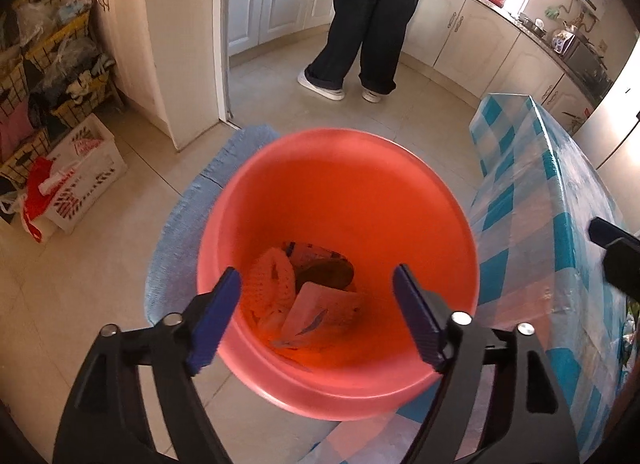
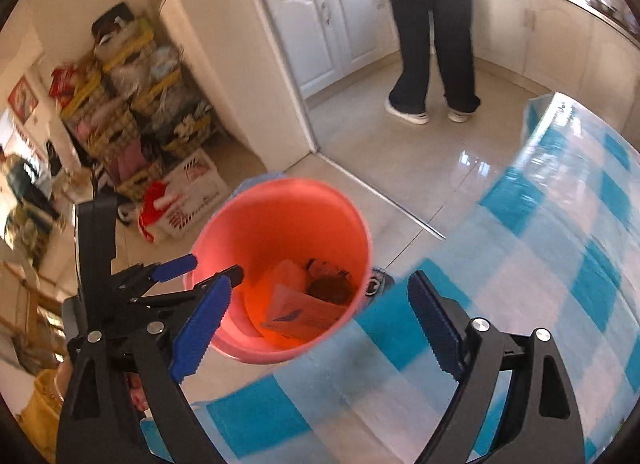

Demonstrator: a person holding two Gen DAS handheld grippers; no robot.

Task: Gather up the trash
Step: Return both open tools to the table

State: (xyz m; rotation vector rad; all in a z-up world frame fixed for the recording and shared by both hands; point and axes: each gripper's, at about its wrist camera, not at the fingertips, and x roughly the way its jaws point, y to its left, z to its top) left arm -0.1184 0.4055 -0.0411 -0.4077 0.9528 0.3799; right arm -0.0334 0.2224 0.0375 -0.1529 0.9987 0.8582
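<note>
A red plastic bucket (image 1: 340,192) stands on the floor beside the table; it also shows in the right wrist view (image 2: 280,216). Inside lie a foam net sleeve (image 1: 270,284), a flat paper packet (image 1: 320,312) and a dark brown scrap (image 1: 328,270). My left gripper (image 1: 318,318) is open and empty, right above the bucket's mouth. It also shows in the right wrist view (image 2: 200,266) at the bucket's left rim. My right gripper (image 2: 318,328) is open and empty, over the table edge next to the bucket.
The table with a blue-and-white checked cloth (image 2: 540,264) fills the right side. A blue mat (image 1: 180,224) lies under the bucket. A person in dark trousers (image 1: 372,16) stands at the kitchen counter. A white crate (image 1: 86,168) and stacked baskets (image 1: 44,64) sit at the left wall.
</note>
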